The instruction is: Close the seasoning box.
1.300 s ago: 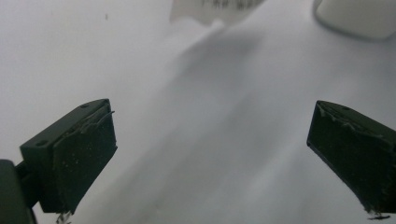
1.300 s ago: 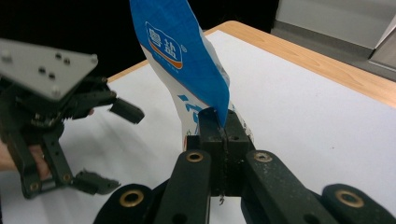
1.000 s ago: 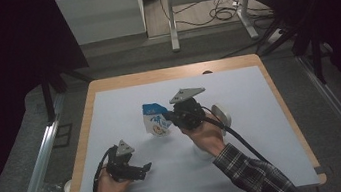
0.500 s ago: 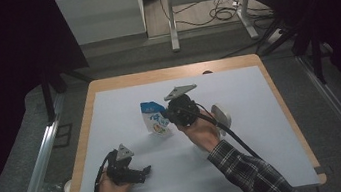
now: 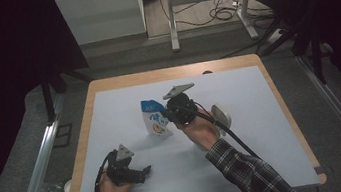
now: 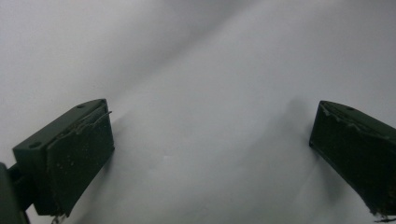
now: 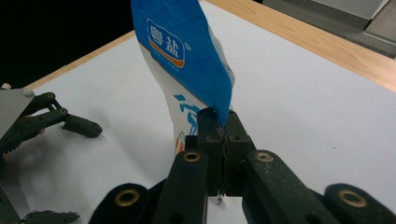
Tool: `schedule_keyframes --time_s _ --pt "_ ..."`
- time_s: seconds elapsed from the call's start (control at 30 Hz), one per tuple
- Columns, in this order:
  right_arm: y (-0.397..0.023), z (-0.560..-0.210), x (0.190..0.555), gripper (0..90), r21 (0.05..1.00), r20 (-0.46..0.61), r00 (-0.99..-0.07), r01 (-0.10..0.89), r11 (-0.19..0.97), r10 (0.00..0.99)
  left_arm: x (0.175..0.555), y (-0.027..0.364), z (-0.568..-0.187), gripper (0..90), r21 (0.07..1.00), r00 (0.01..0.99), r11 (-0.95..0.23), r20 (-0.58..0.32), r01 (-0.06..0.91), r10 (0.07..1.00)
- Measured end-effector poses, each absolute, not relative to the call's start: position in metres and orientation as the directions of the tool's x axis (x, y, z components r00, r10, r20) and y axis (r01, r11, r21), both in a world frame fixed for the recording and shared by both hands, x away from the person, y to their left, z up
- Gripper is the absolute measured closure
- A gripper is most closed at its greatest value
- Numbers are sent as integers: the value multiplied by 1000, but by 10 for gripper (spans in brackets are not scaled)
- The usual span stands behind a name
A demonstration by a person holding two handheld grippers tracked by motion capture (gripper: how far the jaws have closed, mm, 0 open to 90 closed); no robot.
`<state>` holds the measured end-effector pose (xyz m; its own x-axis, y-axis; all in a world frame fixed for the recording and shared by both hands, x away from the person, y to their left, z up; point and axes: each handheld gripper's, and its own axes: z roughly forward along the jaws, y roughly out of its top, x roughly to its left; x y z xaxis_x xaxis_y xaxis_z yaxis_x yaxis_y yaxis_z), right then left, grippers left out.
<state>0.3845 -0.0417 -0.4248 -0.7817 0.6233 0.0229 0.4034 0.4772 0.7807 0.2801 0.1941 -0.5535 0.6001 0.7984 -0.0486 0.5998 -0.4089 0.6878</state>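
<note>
One blue-and-white pouch (image 5: pixel 155 119) stands at the centre of the frame in the high view. One white round object (image 5: pixel 222 116), partly hidden behind the right forearm, lies just right of centre. Two claws are present: the left claw (image 5: pixel 144 171) at lower left, the right claw (image 5: pixel 167 118) at centre. One bench (image 5: pixel 258 88) carries them all.

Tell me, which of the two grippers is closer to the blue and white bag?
The right. The right gripper has its jaws pinched on the edge of the bag, which stands on the white table. The left gripper lies apart, open, toward the near edge.
</note>
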Motion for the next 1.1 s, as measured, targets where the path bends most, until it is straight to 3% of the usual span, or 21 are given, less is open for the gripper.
schedule_keyframes --time_s 1.1 --pt "-40 -431 392 593 772 -52 -765 377 511 642 280 194 -554 0 687 602 -411 -47 599 797"
